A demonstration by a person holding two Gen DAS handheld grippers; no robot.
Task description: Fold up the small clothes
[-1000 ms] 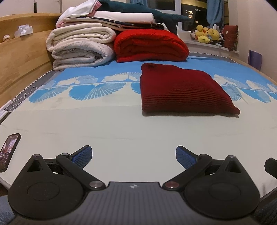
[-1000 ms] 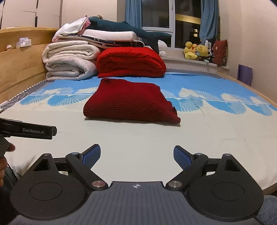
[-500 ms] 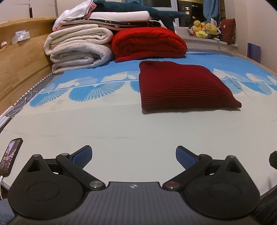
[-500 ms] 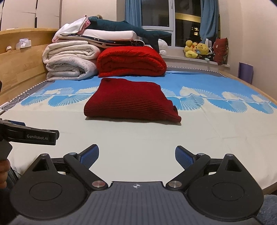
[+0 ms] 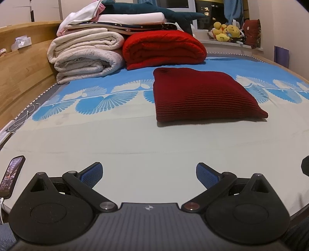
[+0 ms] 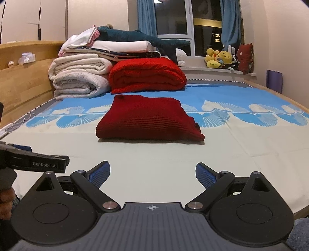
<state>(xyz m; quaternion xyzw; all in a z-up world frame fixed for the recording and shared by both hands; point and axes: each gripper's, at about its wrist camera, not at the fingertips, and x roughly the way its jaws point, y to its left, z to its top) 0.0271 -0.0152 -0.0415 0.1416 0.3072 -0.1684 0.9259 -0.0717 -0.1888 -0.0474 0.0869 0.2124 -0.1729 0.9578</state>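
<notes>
A bed (image 5: 135,139) fills both views, its sheet pale near the front edge and printed with blue and white fans further back. A wooden headboard (image 5: 21,77) runs along the left edge. In the far left corner sits a pile of rolled cream blankets (image 5: 87,58) with folded white linen and a dark plush shark (image 5: 150,9) on top, and a bright red blanket (image 5: 164,48) just beside it. Beyond the far edge is a window with blue curtains (image 6: 230,21) and a sill holding yellow soft toys (image 6: 216,58). A phone (image 5: 11,176) lies at the front left edge of the bed.

The dark red sweater (image 6: 146,119) lies folded flat in the middle of the bed, just in front of the bright red blanket but apart from it. It is a rough rectangle, its long axis running from the front edge toward the far edge; the end with a small dark tag points at the blanket pile, and the thick folded edge faces the front.

The left gripper (image 5: 148,173) and right gripper (image 6: 152,172) both hang over the pale sheet near the front edge, well short of the sweater, jaws spread wide with nothing between them. A hand (image 6: 6,202) shows at the left edge of the right view
</notes>
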